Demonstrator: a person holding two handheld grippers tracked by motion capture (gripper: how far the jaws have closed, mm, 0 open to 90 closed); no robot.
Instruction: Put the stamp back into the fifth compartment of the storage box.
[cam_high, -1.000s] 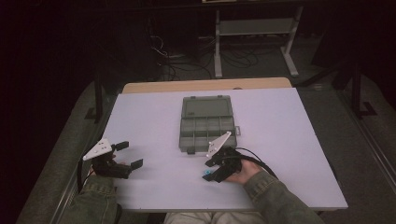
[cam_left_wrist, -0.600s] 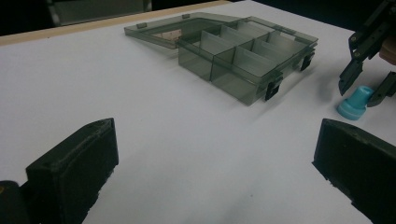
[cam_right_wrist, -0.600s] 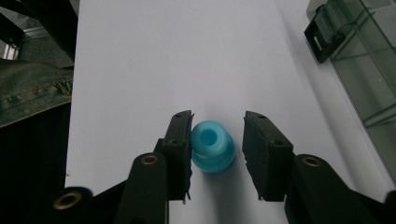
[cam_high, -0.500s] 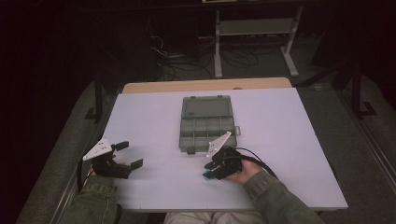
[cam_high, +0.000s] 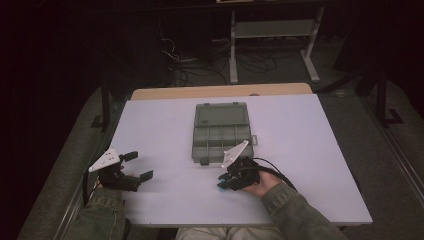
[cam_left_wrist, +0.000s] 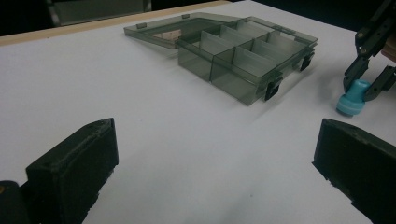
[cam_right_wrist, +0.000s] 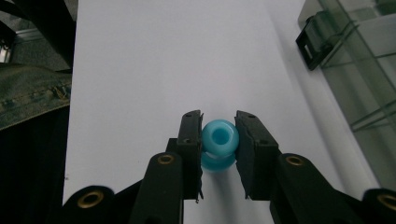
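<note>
A smoky transparent compartment box (cam_high: 221, 131) lies open in the middle of the white table (cam_high: 310, 150), its lid folded back to the far side. Several empty compartments of the box (cam_left_wrist: 243, 51) face my left gripper. My right gripper (cam_high: 223, 183) sits just in front of the box's near right corner, shut on a small light-blue spool-shaped piece (cam_right_wrist: 219, 140) low over the table. The same blue piece (cam_left_wrist: 350, 100) appears between the right gripper's fingers (cam_left_wrist: 355, 70). My left gripper (cam_high: 139, 165) rests open near the table's front left, with nothing between its jaws.
The box's black latches (cam_right_wrist: 310, 46) point toward the person. A green sleeve (cam_right_wrist: 28, 93) lies at the table's near edge. Beyond the table stand a wooden strip (cam_high: 220, 91), a metal stand (cam_high: 270, 30) and loose cables on the floor.
</note>
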